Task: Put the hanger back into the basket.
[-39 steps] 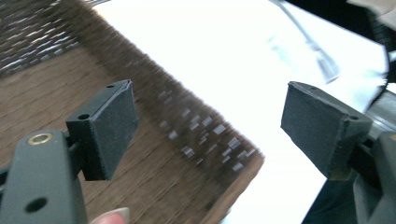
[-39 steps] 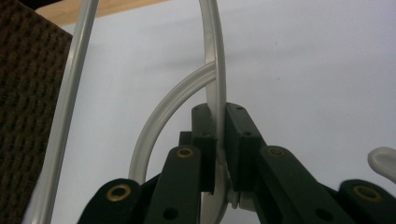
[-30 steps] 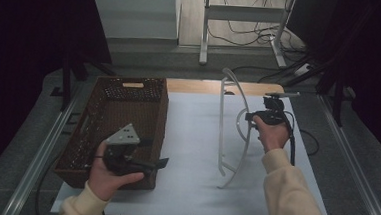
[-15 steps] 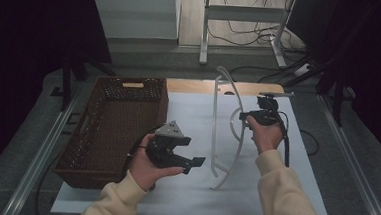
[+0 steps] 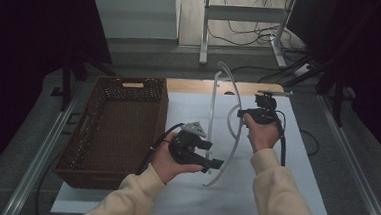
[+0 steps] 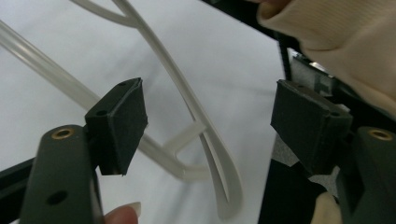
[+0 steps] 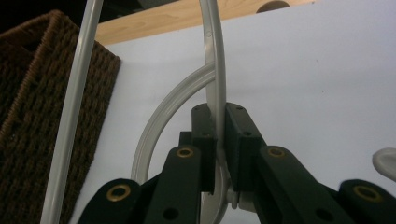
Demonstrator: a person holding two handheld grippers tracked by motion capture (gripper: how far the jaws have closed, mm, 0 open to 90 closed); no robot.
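high: above, fwd-down | gripper views: close along jaws | shared: prob. white mat (image 5: 295, 159)

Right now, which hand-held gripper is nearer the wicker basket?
Left. The left hand-held gripper hangs open just beside the wicker basket, by its right wall. The right hand-held gripper is farther right, shut on the white hanger.

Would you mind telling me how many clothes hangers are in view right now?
1. The translucent plastic hanger is held upright over the white sheet, clamped in the right tool. The brown basket looks empty, though its near corner is partly hidden.
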